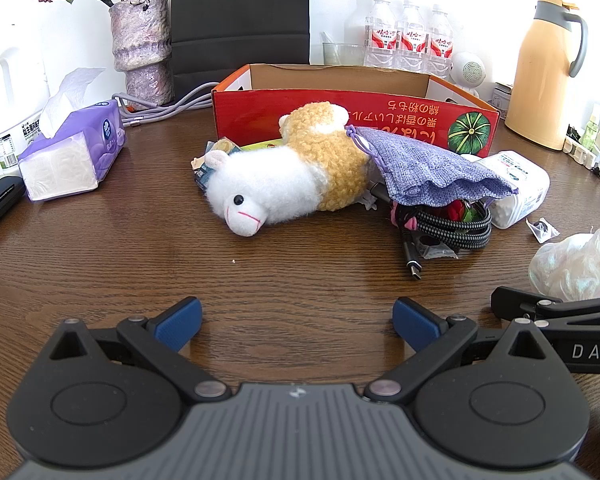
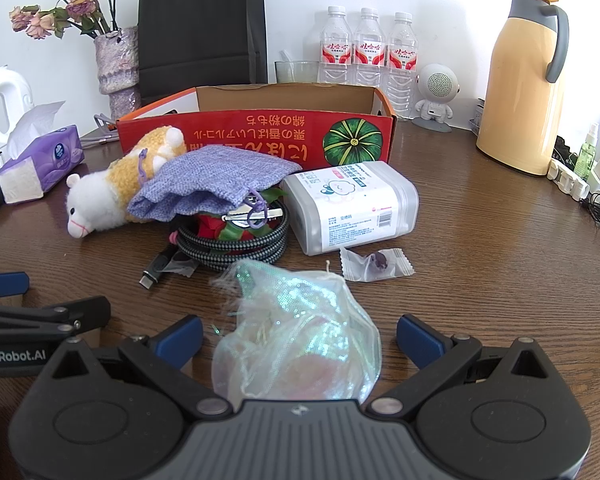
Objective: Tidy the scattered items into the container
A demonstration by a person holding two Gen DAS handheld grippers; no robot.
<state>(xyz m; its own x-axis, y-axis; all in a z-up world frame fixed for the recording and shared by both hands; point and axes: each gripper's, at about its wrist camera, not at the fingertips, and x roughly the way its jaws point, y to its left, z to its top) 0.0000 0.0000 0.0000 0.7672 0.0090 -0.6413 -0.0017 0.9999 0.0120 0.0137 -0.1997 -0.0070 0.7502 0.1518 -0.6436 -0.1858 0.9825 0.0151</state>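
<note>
Nothing seen stowed in red box (image 2: 256, 136); plush (image 1: 284, 172), pouch (image 2: 216, 184), cable (image 2: 232, 244) left outside. Left gripper (image 1: 297, 326) spread, empty; right gripper (image 2: 299, 336) spread around sheer bag (image 2: 296, 332).

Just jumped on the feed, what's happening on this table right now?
A person holds two grippers over a cluttered wooden table. The right gripper is open, its blue pads either side of an iridescent mesh pouch, not yet closed on it. The left gripper is open over bare wood. The plush alpaca, purple drawstring bag, braided cable and wipes box still lie in front of the red cardboard box.
</note>
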